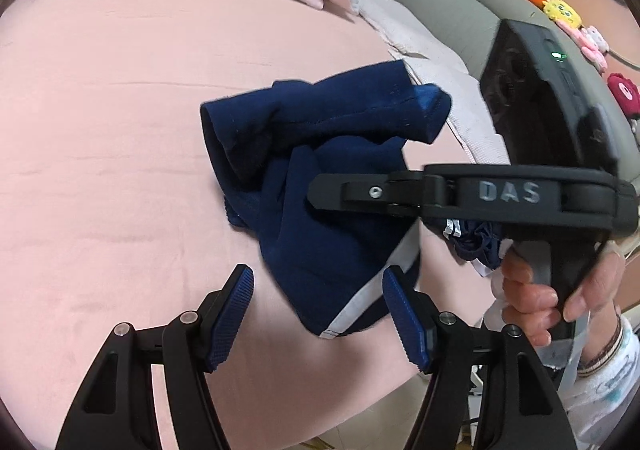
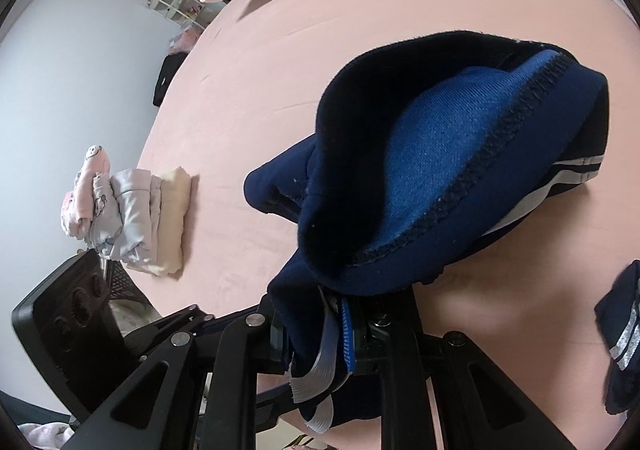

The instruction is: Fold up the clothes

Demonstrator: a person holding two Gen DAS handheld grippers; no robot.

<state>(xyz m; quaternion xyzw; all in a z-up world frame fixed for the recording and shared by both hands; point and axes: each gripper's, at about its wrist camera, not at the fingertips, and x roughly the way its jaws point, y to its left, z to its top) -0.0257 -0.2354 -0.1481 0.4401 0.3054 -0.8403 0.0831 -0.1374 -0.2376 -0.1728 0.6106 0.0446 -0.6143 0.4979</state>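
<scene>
Clamping the crumpled navy garment (image 2: 440, 170), right tool (image 2: 340, 334); left tool (image 1: 318, 314) spread; axis unclear.

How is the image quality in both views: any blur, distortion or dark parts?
Left wrist view: strong fisheye bending, dark corners, navy garment sharp. Right wrist view: same bending; garment folds close and deeply shadowed, folded pile clear.

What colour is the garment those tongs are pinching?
Navy garment with a grey-white stripe, brighter blue inside; clearest in the right wrist view.
</scene>
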